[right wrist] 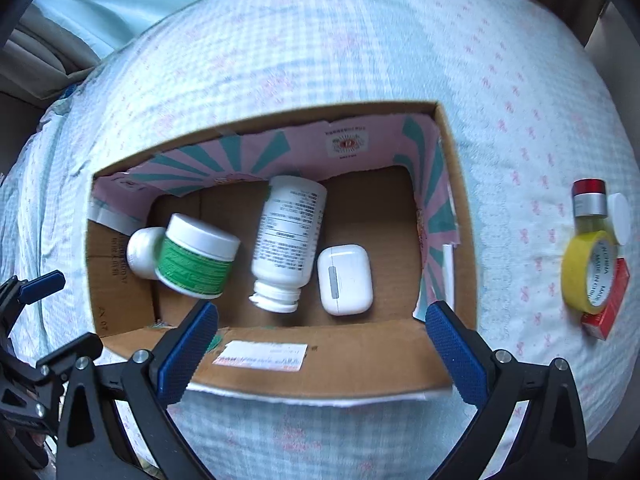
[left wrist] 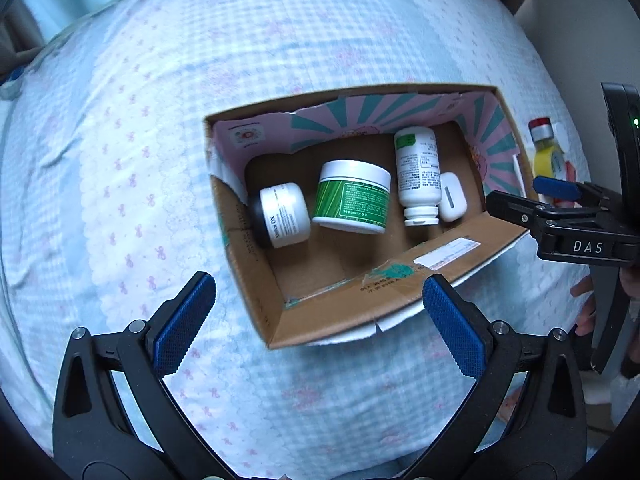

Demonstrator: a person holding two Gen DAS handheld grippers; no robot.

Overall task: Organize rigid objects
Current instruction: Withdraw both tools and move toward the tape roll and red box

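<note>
An open cardboard box (left wrist: 448, 258) (right wrist: 360, 360) lies on the bed. Inside are a small white jar (left wrist: 285, 220) (right wrist: 142, 254), a green-labelled jar (left wrist: 352, 196) (right wrist: 198, 260), a white pill bottle (left wrist: 417, 174) (right wrist: 286, 240) on its side and a white earbud case (left wrist: 451, 197) (right wrist: 345, 280). My left gripper (left wrist: 320, 324) is open and empty above the box's near left corner. My right gripper (right wrist: 320, 352) is open and empty over the box's near wall; it shows in the left wrist view (left wrist: 552, 200).
Right of the box on the blue checked bedspread (left wrist: 140, 140) (right wrist: 520, 100) lie a yellow tape roll (right wrist: 588, 272) (left wrist: 548, 162), a red-capped bottle (right wrist: 589, 200) (left wrist: 541, 130) and a red box (right wrist: 608, 308). A pillow (right wrist: 120, 0) lies behind.
</note>
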